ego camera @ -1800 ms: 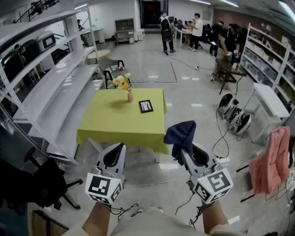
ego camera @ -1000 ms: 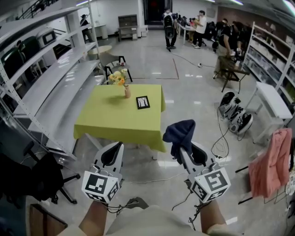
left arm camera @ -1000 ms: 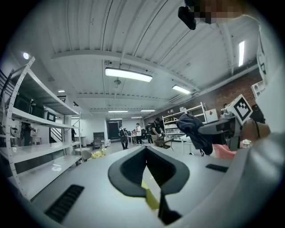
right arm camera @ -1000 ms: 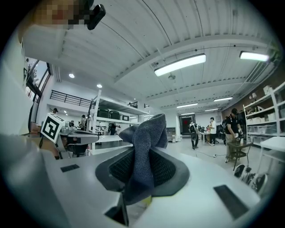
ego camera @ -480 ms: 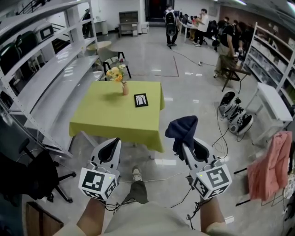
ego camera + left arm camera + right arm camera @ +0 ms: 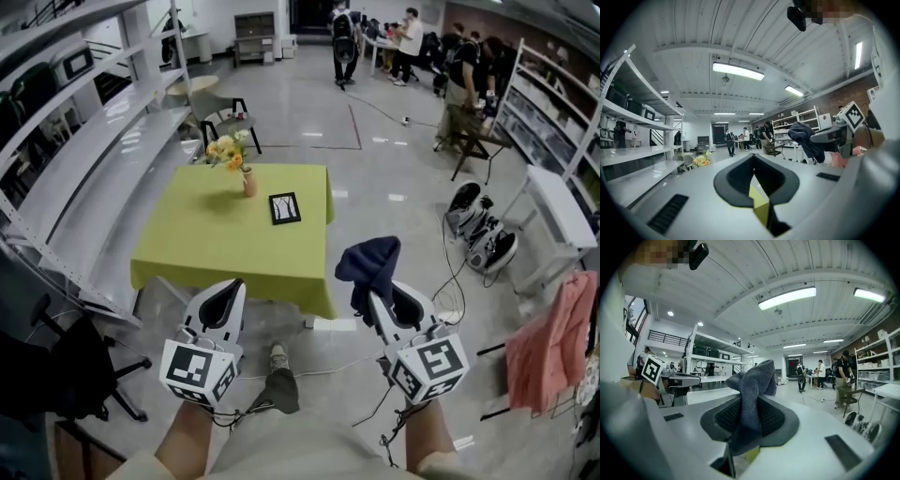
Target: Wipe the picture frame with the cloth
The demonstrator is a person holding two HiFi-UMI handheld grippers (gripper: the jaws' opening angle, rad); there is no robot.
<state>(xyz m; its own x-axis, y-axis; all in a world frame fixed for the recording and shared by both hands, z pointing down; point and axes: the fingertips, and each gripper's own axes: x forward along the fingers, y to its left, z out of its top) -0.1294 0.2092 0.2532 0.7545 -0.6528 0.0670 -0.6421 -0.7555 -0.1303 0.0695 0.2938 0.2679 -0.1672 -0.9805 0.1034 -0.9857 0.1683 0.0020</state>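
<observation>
A small black picture frame (image 6: 284, 207) lies flat on the yellow-green table (image 6: 197, 253), some way ahead of both grippers. My right gripper (image 6: 377, 296) is shut on a dark blue cloth (image 6: 367, 265), which bunches up above its jaws; the same cloth (image 6: 752, 390) fills the right gripper view. My left gripper (image 6: 222, 307) is shut with nothing in it, its jaws pressed together (image 6: 754, 180). Both grippers are held in the air short of the table's near edge. From the left gripper view the right gripper with the cloth (image 6: 806, 138) shows at the right.
A vase of yellow flowers (image 6: 238, 161) stands on the table beside the frame. White shelving (image 6: 84, 141) runs along the left, a chair (image 6: 230, 122) stands behind the table. Cables (image 6: 450, 281) and machines (image 6: 483, 239) lie on the floor at right. People (image 6: 408, 37) stand far back.
The view has come closer to the table, which now sits lower and larger in the picture. A foot has come into sight below. Both grippers keep their hold and pose.
</observation>
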